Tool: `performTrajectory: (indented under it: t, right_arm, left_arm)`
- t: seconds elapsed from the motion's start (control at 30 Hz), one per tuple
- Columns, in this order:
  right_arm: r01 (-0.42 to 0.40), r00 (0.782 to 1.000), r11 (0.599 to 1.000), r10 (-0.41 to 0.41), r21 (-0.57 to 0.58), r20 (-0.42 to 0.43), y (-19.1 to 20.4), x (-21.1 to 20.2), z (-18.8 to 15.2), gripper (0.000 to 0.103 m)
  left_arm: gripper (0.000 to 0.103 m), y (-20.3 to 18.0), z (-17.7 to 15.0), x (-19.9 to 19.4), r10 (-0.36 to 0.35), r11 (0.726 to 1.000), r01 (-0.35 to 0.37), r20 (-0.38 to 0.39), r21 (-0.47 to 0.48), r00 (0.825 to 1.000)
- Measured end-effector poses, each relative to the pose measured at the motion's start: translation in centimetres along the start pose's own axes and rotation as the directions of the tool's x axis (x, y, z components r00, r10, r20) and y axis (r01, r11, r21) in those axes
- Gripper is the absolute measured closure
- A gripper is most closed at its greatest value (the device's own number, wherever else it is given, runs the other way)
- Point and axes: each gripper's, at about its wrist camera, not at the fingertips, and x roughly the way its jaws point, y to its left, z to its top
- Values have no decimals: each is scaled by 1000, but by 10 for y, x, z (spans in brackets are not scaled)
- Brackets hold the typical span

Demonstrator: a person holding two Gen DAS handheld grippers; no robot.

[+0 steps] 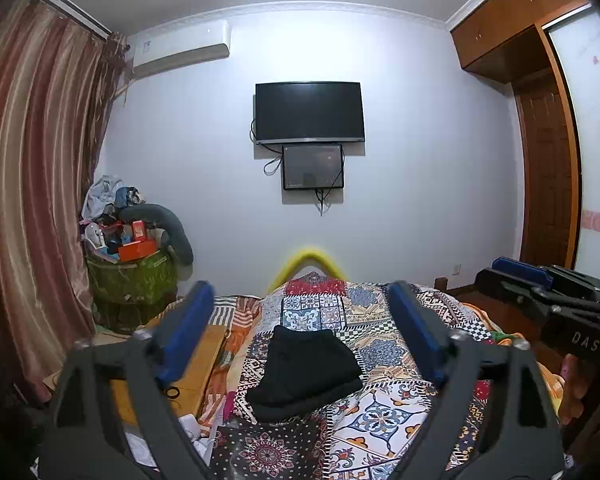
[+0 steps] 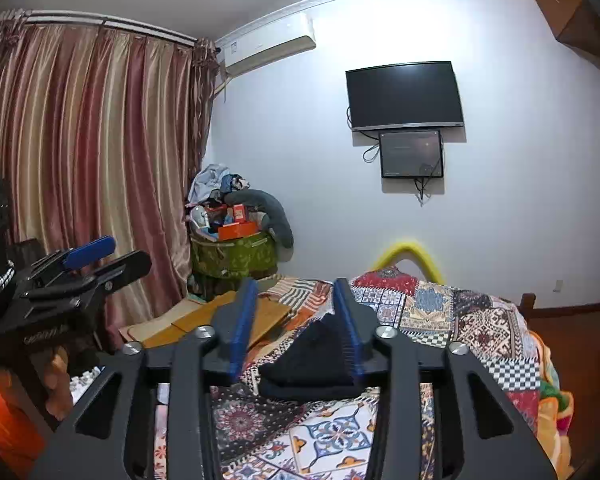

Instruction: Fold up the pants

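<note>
1. The bed (image 1: pixel 380 412), under its patchwork quilt, serves as my folding surface.
2. The pants (image 1: pixel 304 372) lie mid-bed as a compact black bundle, layers stacked, so I judge the folding nearly finished.
3. I hold the left gripper (image 1: pixel 300 332) spread wide and empty, raised clear of the cloth.
4. The right gripper (image 2: pixel 294 328) is narrower but parted, pinching nothing.

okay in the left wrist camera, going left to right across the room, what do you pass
Striped curtain → green basket of clutter → folded black pants on the patchwork quilt → right gripper → wooden wardrobe.
</note>
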Motion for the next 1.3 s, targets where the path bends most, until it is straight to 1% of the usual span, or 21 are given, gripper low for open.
performTrajectory:
  t: [0.03,0.07,0.1,0.17,0.23,0.27,0.33,0.6,0.97,1.07,1.3]
  right_arm:
    - [14,1000,1000,-14,6,6,1,-1,-1,45]
    - [24,1000,1000,-24,7,14,2,-3,-1,35]
    - [36,999,999,-36,4,22,3,-4,-1,31]
    - [64,997,998,-64,-6,37,7,-8,-1,20]
    - [78,996,997,-77,-8,42,8,-11,0,14]
    - [87,995,996,-87,-2,46,8,-13,0,8]
    - [96,994,995,-97,6,49,8,-14,-1,0]
    - [123,991,992,-123,12,48,8,-18,-5,0]
    - [123,992,992,-123,14,26,12,-16,-10,0]
    - [122,992,992,-122,12,17,13,-14,-10,0]
    - [126,992,992,-126,18,-1,11,-12,-11,0]
  left_arm:
    - [4,-1,-2,-4,-2,1000,2,4,-2,1000]
    - [2,-2,-3,-5,-3,1000,3,6,-3,1000]
    - [0,-2,-4,-6,-5,1000,5,9,-4,1000]
    - [0,-2,-6,-9,-9,1000,9,11,-6,1000]
    - [0,-2,-8,-10,-11,1000,11,14,-12,1000]
    - [0,-2,-9,-11,-13,1000,13,14,-14,1000]
    - [0,-2,-10,-11,-18,1000,18,9,-15,1000]
    - [0,0,-14,-11,-26,999,26,7,-32,1000]
    - [0,3,-22,3,-14,999,13,-34,-44,999]
    - [0,7,-24,5,-24,998,21,-47,-59,999]
    - [0,12,-29,9,-22,997,17,-64,-80,998]
